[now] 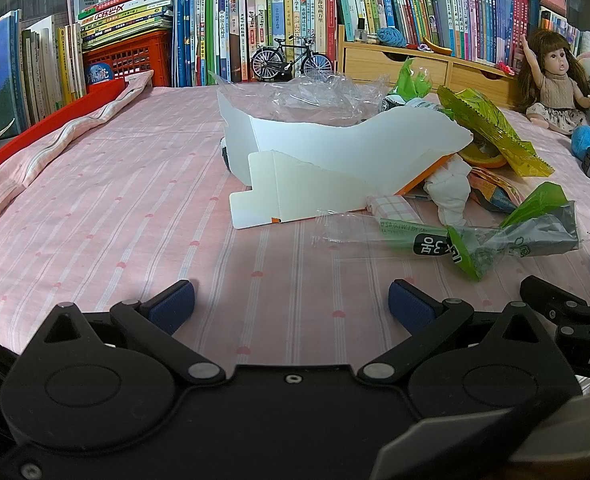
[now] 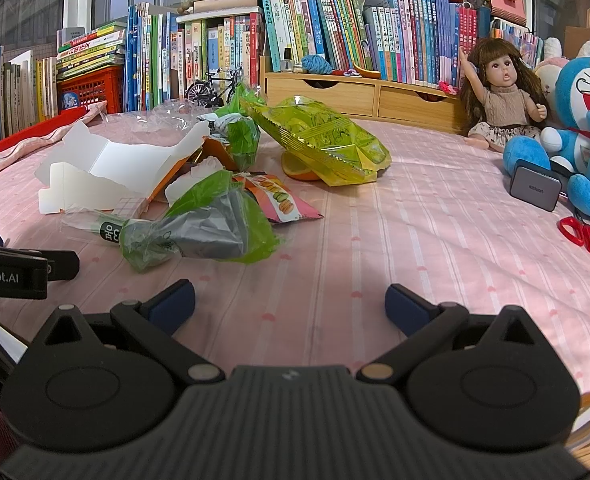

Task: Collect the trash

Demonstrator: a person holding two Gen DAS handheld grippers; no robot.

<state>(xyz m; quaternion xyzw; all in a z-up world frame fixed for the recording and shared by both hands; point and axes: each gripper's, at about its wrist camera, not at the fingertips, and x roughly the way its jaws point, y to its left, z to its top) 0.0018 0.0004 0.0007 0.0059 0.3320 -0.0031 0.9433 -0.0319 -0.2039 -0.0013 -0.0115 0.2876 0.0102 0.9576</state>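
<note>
A pile of trash lies on the pink striped tablecloth (image 1: 115, 208). It holds a torn white cardboard box (image 1: 335, 160), clear plastic film (image 1: 315, 98), a yellow-green snack bag (image 2: 327, 140), a green and grey wrapper (image 2: 207, 224), a macaron packet (image 2: 283, 202), crumpled white tissue (image 1: 451, 192) and an orange slice (image 2: 299, 170). My left gripper (image 1: 291, 306) is open, low over the cloth, short of the box. My right gripper (image 2: 291, 304) is open too, just right of the green and grey wrapper (image 1: 515, 240), with nothing between its fingers.
Rows of books (image 2: 335, 28) and a wooden drawer shelf (image 2: 359, 94) line the back. A doll (image 2: 503, 92), blue plush toys (image 2: 583, 120), a grey charger (image 2: 535, 188) and red scissors (image 2: 583, 236) sit at the right. A red tray rim (image 1: 55, 116) runs along the left.
</note>
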